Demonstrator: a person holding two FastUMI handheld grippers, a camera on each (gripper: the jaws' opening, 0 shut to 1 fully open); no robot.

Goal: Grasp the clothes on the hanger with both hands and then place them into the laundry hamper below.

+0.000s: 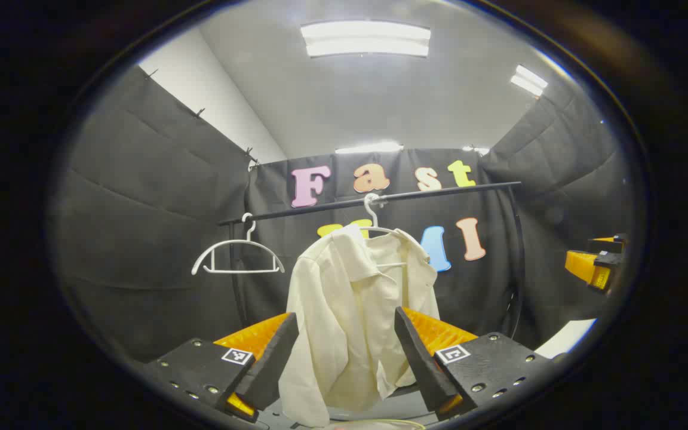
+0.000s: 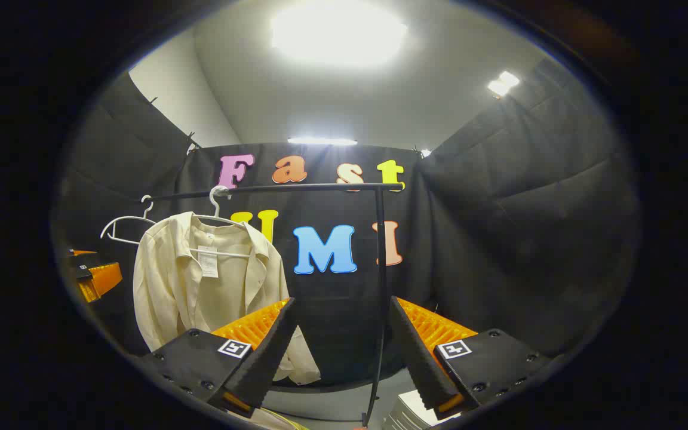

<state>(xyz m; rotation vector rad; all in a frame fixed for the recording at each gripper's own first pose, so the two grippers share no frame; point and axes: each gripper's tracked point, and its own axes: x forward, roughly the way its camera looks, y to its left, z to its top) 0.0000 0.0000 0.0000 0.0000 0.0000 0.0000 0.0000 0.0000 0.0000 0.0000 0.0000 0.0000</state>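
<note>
A cream shirt [image 1: 350, 310] hangs on a white hanger [image 1: 372, 220] from a black rail [image 1: 380, 200]. My left gripper [image 1: 347, 325] is open, its black and orange fingers framing the shirt from in front, apart from the cloth. In the right gripper view the same shirt [image 2: 200, 280] hangs at the left on its hanger [image 2: 217, 206], and my right gripper [image 2: 341, 313] is open with nothing between its fingers, pointing at the dark wall to the right of the shirt. The right gripper [image 1: 598, 263] shows at the far right of the left gripper view.
An empty white hanger [image 1: 237, 257] hangs on the rail to the left of the shirt. The rail's black upright post [image 2: 380, 298] stands just ahead of my right gripper. A white object [image 2: 409, 409] lies low beside the post.
</note>
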